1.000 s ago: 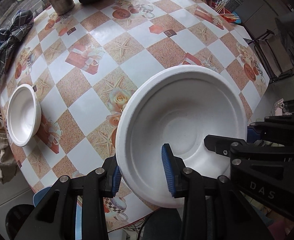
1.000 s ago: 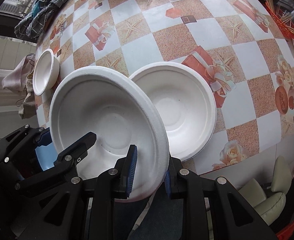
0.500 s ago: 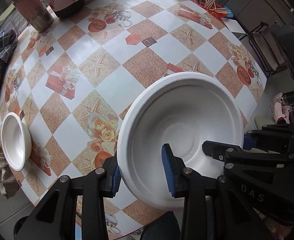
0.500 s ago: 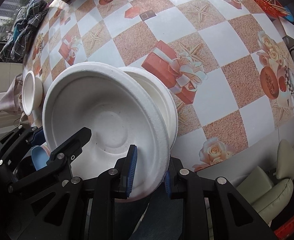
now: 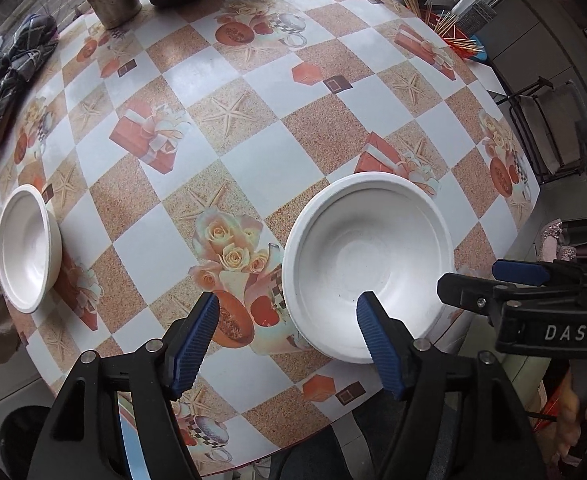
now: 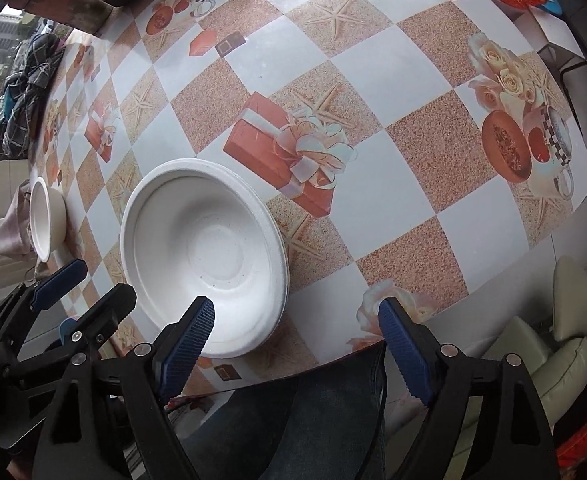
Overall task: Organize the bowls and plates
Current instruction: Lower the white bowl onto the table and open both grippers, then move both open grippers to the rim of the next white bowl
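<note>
Covering the table (image 5: 269, 168) is a checked cloth with roses and gift boxes. Two white plates lie stacked as one near its front edge (image 5: 367, 268), both empty. One small white bowl (image 5: 27, 254), also empty, stands well apart at the far left. The left hand-held gripper (image 5: 285, 332) is opening, its jaws astride the stack's rim without pressing. The right hand-held gripper (image 6: 293, 332) is opening too, beside the stack, holding nothing.

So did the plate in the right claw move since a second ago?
Yes. The plate went from overlapping the other plate, clamped in the right claw, to nested on it beside the gift-box print; the jaws are opening, clear of it.
</note>
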{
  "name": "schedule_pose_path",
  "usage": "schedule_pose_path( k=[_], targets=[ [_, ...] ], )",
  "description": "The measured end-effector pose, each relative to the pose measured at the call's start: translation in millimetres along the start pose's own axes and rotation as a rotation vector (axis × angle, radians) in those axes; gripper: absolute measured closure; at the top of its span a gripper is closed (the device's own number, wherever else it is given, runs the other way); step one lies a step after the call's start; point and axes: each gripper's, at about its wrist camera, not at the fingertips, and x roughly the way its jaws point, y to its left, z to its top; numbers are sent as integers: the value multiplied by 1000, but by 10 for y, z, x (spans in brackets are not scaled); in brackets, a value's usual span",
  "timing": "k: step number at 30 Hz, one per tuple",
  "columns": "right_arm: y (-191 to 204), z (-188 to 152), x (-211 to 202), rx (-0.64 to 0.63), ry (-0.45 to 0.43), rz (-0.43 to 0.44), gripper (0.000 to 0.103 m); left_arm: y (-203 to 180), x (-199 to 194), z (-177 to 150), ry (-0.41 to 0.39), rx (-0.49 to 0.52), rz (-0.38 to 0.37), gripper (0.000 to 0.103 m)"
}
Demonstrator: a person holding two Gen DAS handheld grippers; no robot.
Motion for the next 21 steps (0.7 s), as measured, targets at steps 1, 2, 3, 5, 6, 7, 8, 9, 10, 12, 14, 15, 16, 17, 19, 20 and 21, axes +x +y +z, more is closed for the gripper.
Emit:
schedule_pose_path(
  k=[1,2,3,5,6,7,8,9,10,12,14,15,16,17,19,20,21],
  targets=[
    [-16,2,-11,10,0,1,12,57,-11,-46,-2,-14,1,25],
    [-21,2,-24,15,-3,-1,12,117,-15,-96,0,-31,0,25],
    [-18,3,-37,17,-5,-3,12,180,-13,-150,5,-50,-1,25],
    [20,10,-65,12,-6,0,10,300,2,-263,19,-87,2,25],
    [43,-6,-89,10,-9,1,0,362,10,-323,25,-106,3,25],
    [86,-3,-123,0,-17,7,0,429,17,-379,29,-123,2,25],
    [154,11,-142,-11,-20,10,0,493,21,-434,32,-140,1,25],
    [218,14,-163,-22,-25,14,0,562,25,-491,35,-159,-1,25],
    [296,13,-184,-35,-30,18,0,624,26,-538,38,-176,-5,25],
    [458,-1,-207,-65,-33,27,0,728,22,-622,41,-204,-11,25],
    [643,-15,-211,-103,-28,41,0,809,8,-682,38,-225,-16,25],
    [734,-21,-212,-125,-25,46,0,848,-4,-709,35,-233,-17,25],
    [826,-29,-206,-146,-22,47,0,884,-17,-728,30,-242,-19,25],
    [910,-43,-202,-166,-19,48,0,918,-35,-744,25,-251,-21,25],
    [1081,-60,-160,-204,-4,52,0,1000,-84,-767,11,-270,-25,25],
    [1167,-65,-138,-222,2,52,0,1044,-113,-775,3,-280,-26,25],
    [1246,-89,-117,-240,9,53,0,1095,-143,-783,-6,-291,-27,25]
  ],
)
